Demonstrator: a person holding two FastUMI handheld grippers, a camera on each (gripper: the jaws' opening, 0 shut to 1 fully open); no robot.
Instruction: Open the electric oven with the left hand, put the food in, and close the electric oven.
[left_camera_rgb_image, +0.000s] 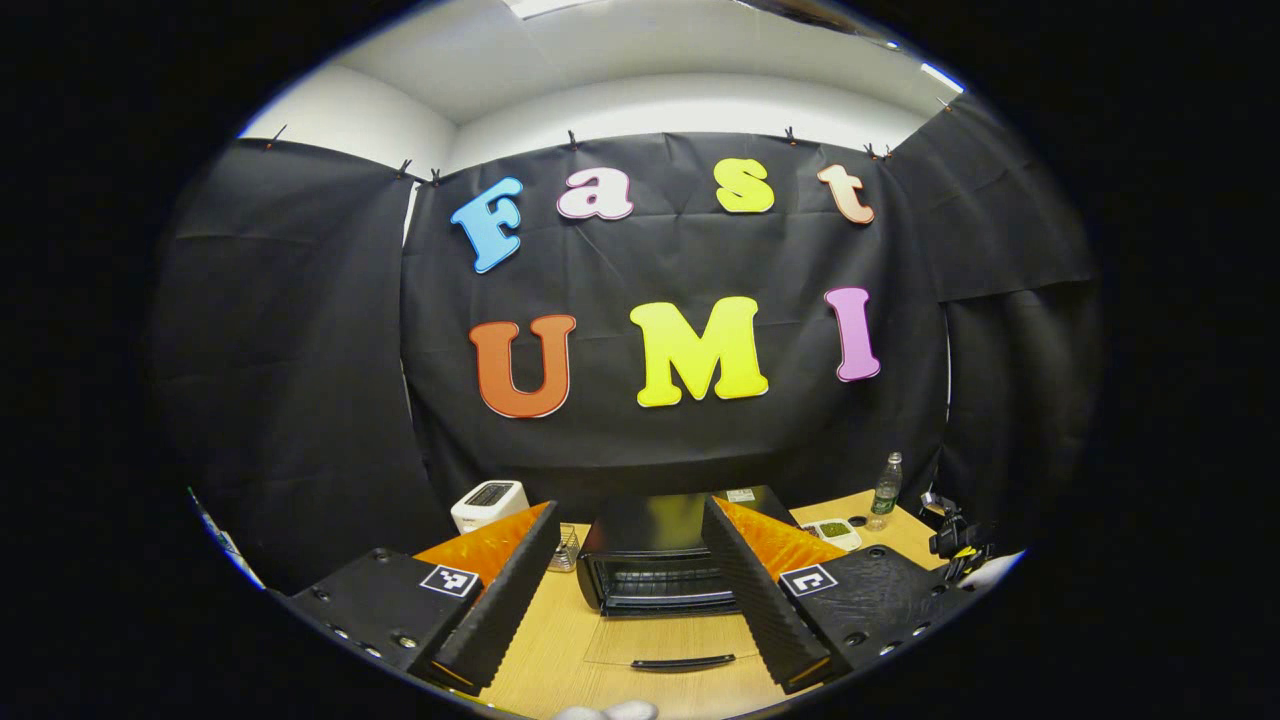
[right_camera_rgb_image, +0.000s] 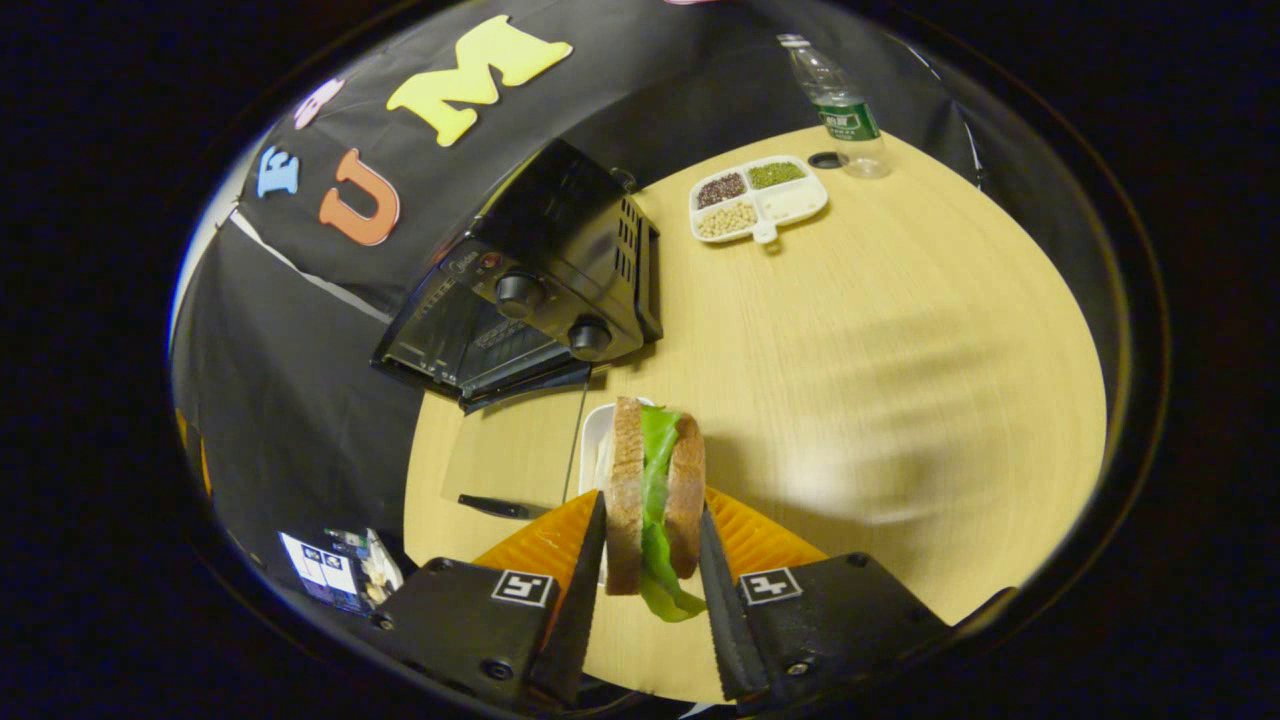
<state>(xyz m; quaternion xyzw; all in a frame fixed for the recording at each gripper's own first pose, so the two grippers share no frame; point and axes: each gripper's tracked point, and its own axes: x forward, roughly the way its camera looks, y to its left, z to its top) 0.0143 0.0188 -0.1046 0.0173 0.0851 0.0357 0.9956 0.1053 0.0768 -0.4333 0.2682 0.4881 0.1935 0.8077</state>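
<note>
The wooden worktop (right_camera_rgb_image: 900, 330) carries the black electric oven (right_camera_rgb_image: 560, 270), its glass door (left_camera_rgb_image: 670, 640) dropped open. The left gripper (left_camera_rgb_image: 640, 600), released and spread wide, faces the oven. The right gripper (right_camera_rgb_image: 652, 590) is clenched on a lettuce sandwich (right_camera_rgb_image: 655, 490) above a white plate (right_camera_rgb_image: 595, 440).

Both views toward oven (left_camera_rgb_image: 655, 565), table (right_camera_rgb_image: 850, 330)

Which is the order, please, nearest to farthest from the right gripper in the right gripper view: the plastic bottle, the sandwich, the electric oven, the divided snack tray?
1. sandwich, clamped between the right gripper fingers.
2. electric oven, up and left, door open.
3. divided snack tray, farther back on the table.
4. plastic bottle, at the far edge.
</note>
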